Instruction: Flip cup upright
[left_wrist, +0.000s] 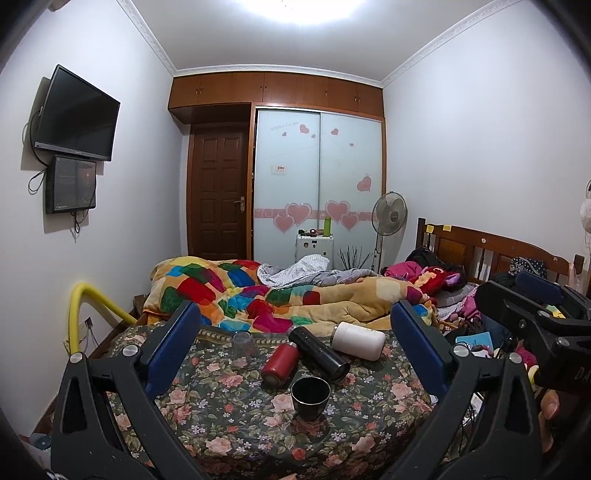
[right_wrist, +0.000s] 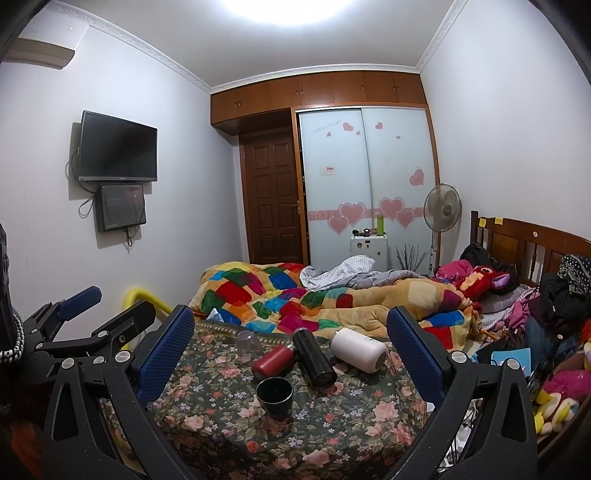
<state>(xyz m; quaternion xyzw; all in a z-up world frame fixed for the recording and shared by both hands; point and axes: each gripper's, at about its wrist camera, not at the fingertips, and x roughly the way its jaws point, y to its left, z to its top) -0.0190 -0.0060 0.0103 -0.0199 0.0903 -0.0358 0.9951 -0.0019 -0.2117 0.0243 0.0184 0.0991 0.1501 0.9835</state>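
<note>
A black cup (left_wrist: 310, 397) (right_wrist: 274, 397) stands upright, mouth up, on the floral cloth (left_wrist: 229, 417) (right_wrist: 332, 435). A clear glass (left_wrist: 243, 345) (right_wrist: 246, 341) stands upside down farther back left. A red bottle (left_wrist: 280, 363) (right_wrist: 271, 362), a black flask (left_wrist: 319, 352) (right_wrist: 314, 358) and a white flask (left_wrist: 358, 339) (right_wrist: 358, 350) lie on their sides. My left gripper (left_wrist: 295, 343) is open and empty, back from the cups. My right gripper (right_wrist: 291, 350) is open and empty too; it shows at the right edge of the left view (left_wrist: 532, 310).
A colourful blanket (left_wrist: 295, 295) (right_wrist: 332, 299) is heaped behind the cloth. Clothes and toys (right_wrist: 554, 332) pile up on the right by the wooden headboard (left_wrist: 498, 251). A yellow rail (left_wrist: 85, 306) stands at left.
</note>
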